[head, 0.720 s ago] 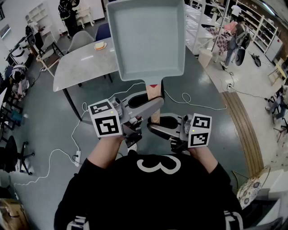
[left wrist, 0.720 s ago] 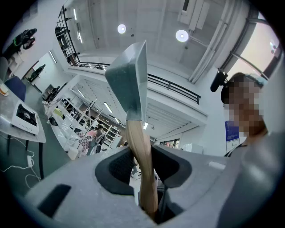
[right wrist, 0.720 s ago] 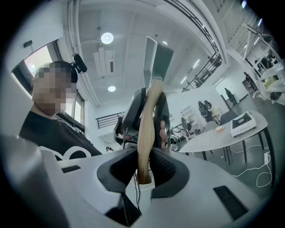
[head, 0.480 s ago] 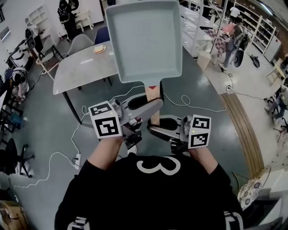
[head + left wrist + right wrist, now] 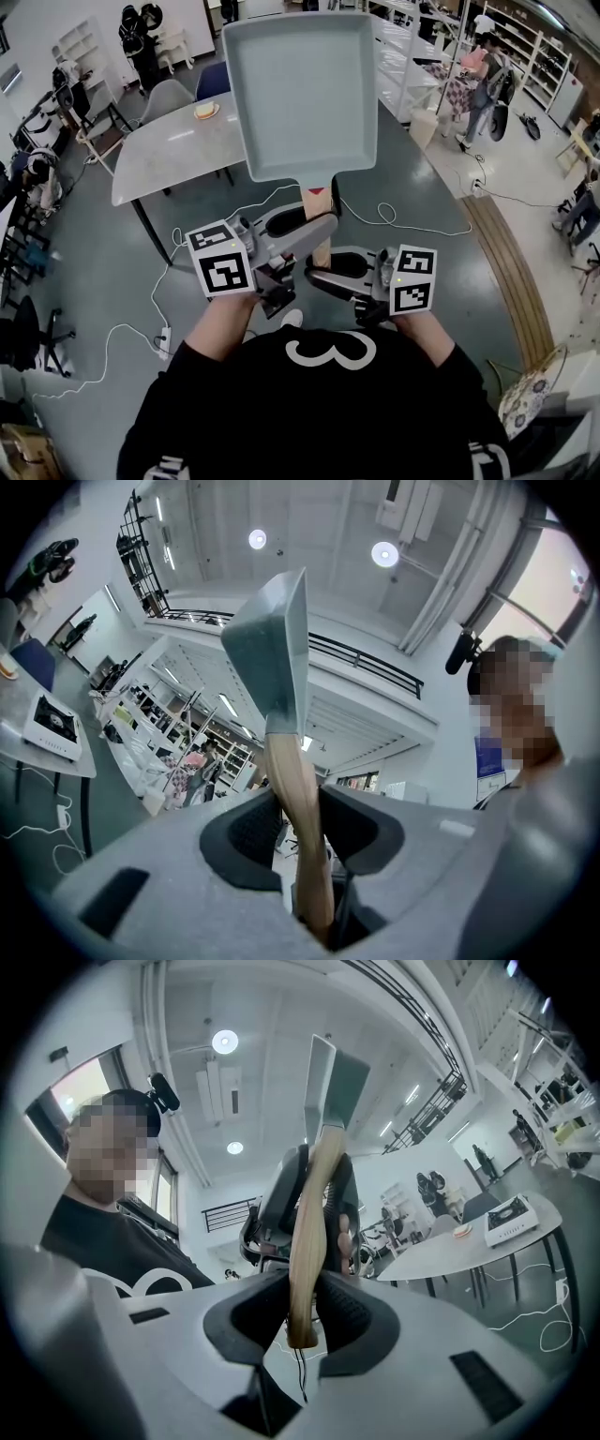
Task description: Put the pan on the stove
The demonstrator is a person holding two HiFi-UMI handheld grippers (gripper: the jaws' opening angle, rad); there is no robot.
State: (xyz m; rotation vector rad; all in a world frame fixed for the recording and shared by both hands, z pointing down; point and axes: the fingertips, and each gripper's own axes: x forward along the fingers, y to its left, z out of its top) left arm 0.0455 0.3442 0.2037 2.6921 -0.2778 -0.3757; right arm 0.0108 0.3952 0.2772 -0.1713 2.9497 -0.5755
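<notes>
You've got the pan [image 5: 305,89] up in the air, and both sets of fingers are clamped on its wooden handle [image 5: 322,211]. The left gripper [image 5: 317,228] bites the handle higher up, nearer the pan, with the wood running right through between its fingers. The right gripper [image 5: 321,272] has only the tail end, and the handle stops just inside its fingers. The pan itself is empty, sticking out well beyond both fingertips over bare floor and resting on nothing. The stove [image 5: 511,1220] sits on the table [image 5: 169,141], well apart from your fingers, far off to the right of the right pair and far off to the left of the left pair. So this reads as the carry, with the set-down not yet begun. That's a long lever hanging off your fingertips, so I'd keep both grips firm, the rear one especially, since it has little wood to hold. Hold the pan flat as you close the gap, bring its base above the burner before you drop any height, then lower it straight down. A small plate [image 5: 461,1230] stands just beside the stove, so give that side room. Only part the fingers once the stove is carrying the pan, and I'd say let go at the back first.
</notes>
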